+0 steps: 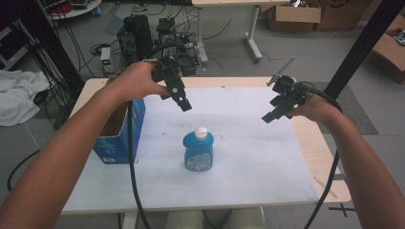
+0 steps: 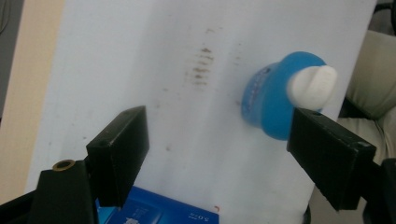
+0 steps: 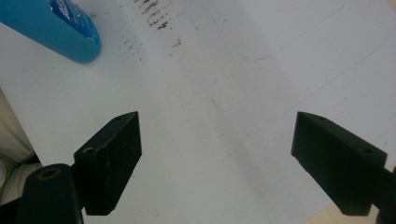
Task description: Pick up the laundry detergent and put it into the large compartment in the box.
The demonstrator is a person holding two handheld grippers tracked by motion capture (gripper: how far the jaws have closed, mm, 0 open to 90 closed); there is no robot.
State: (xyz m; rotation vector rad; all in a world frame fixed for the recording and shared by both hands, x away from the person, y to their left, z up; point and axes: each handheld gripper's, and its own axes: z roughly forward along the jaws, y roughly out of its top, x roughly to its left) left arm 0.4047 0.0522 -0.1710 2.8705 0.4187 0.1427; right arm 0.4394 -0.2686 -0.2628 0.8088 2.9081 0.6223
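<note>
Bottle (image 1: 198, 151) upright on table (image 1: 267, 157); left hand-held gripper (image 1: 184, 102) and right hand-held gripper (image 1: 269, 116) wide open, empty.

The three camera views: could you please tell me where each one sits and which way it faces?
High view: above the person's side, looking forward and down on the table; both forearms, left tongs and right tongs show.
Left gripper view: rides the left tongs, looking down at the blue bottle.
Right gripper view: rides the right tongs, facing the sheet.
All three views share the blue bottle.

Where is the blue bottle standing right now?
In the high view the blue bottle stands upright near the middle of the white table top, right of the blue box, below both raised grippers.
</note>
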